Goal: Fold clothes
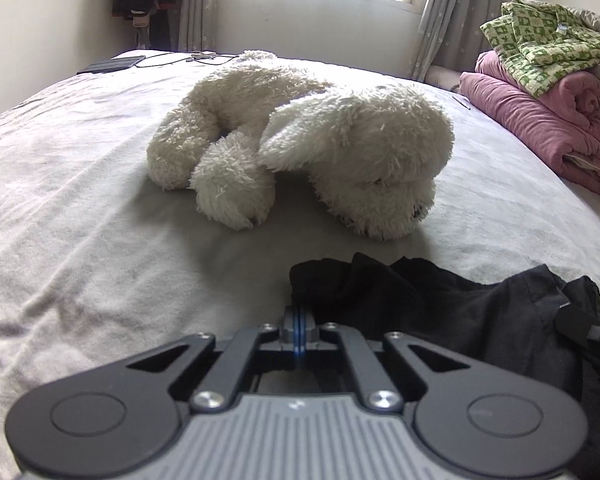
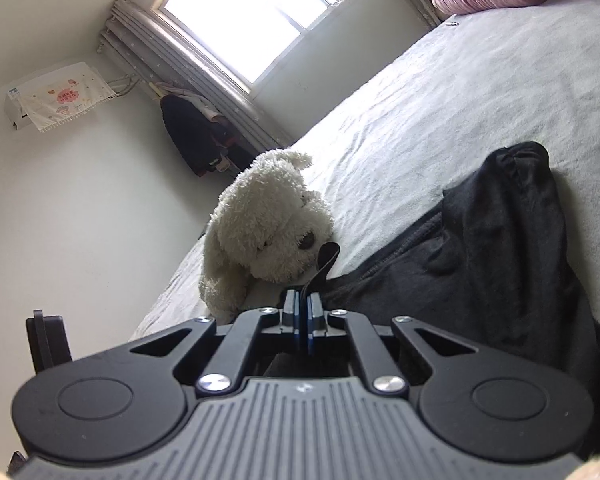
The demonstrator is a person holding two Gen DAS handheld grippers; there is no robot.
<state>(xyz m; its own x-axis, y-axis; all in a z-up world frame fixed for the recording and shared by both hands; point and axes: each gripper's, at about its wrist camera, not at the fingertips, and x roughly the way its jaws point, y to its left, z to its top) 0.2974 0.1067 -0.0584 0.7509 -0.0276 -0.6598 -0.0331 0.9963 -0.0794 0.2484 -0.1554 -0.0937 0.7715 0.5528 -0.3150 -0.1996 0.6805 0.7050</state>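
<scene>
A black garment (image 1: 440,304) lies crumpled on the pale bed sheet (image 1: 100,220), near the front edge of the bed. My left gripper (image 1: 300,310) is shut, its pads meeting on the garment's left edge, where the cloth covers the tips. In the right wrist view the same black garment (image 2: 500,248) hangs and bunches to the right. My right gripper (image 2: 302,304) is shut on a fold of it, and a strip of black cloth (image 2: 326,256) sticks up from between the pads.
A white plush dog (image 1: 300,140) (image 2: 268,224) lies on the bed just beyond the garment. A rolled pink quilt (image 1: 540,120) with a green checked garment (image 1: 540,44) on top sits at the right. A dark tablet (image 1: 112,65) and cables lie at the far corner.
</scene>
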